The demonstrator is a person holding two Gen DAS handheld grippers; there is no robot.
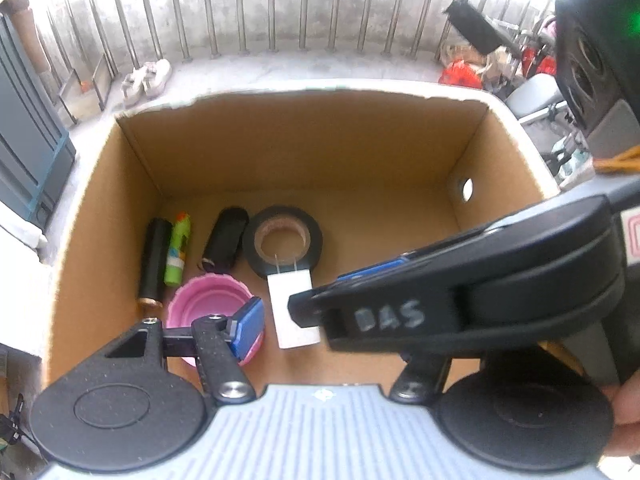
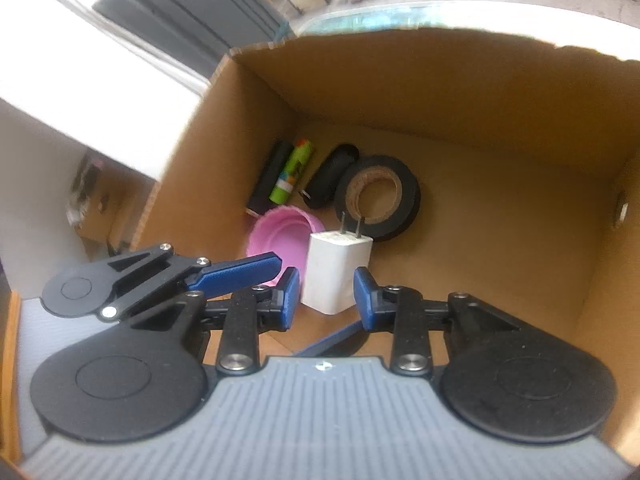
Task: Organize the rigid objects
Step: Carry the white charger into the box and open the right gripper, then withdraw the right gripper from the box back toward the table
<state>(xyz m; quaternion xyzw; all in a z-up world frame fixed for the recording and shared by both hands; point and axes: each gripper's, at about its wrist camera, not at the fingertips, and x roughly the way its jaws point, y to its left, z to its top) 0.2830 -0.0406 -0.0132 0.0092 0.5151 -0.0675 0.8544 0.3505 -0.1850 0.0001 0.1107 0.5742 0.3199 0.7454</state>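
An open cardboard box (image 1: 304,148) holds a white plug charger (image 1: 290,312), a black tape roll (image 1: 282,240), a pink lid (image 1: 208,300), a black case (image 1: 224,246), a green tube (image 1: 178,254) and a black cylinder (image 1: 152,258). My right gripper (image 2: 326,298) is inside the box, its blue pads (image 2: 362,298) just apart on either side of the charger (image 2: 338,268), which rests on the box floor. My left gripper (image 1: 316,328) is open over the pink lid, its right finger hidden behind the right gripper's body (image 1: 460,296).
The box (image 2: 440,92) stands on a white surface (image 2: 60,92). Beyond it are a concrete floor with a metal railing (image 1: 272,12), shoes (image 1: 146,76), a grey cabinet (image 1: 24,132) and clutter (image 1: 500,60) at the right.
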